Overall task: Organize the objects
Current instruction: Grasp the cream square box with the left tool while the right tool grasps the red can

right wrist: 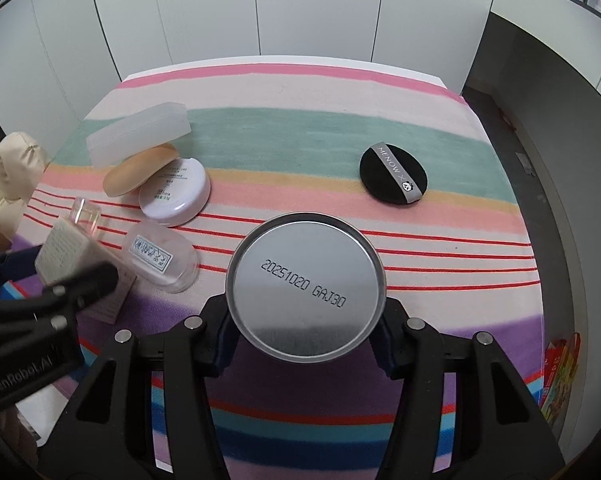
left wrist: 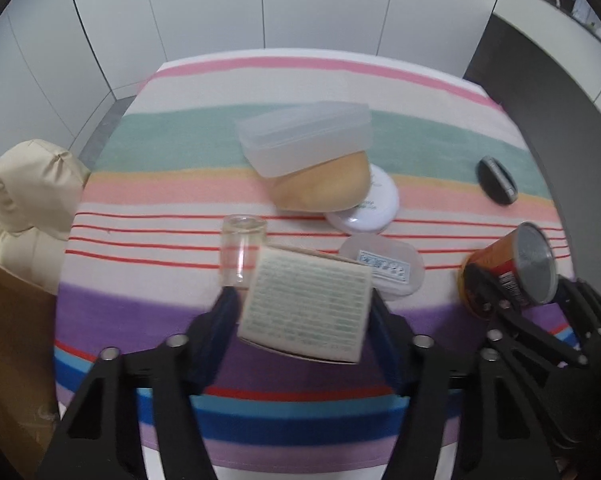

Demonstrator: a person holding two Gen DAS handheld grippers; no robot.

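Observation:
My left gripper [left wrist: 304,308] is shut on a small cream carton [left wrist: 306,304] with printed text, held above the striped tablecloth [left wrist: 172,136]. It also shows in the right wrist view [right wrist: 66,248]. My right gripper [right wrist: 306,312] is shut on an orange can [left wrist: 508,270], whose silver base [right wrist: 306,286] faces the camera. On the cloth lie a frosted plastic box [left wrist: 306,138], a tan powder puff [left wrist: 324,184] on a white round compact [right wrist: 176,196], a clear glass vial [left wrist: 240,254], a small clear labelled case [right wrist: 162,256] and a black puff [right wrist: 394,176].
A cream padded jacket [left wrist: 24,192] and a brown cardboard surface [left wrist: 12,356] sit at the left of the table. White wall panels stand behind. Colourful packaging [right wrist: 560,376] lies off the right edge.

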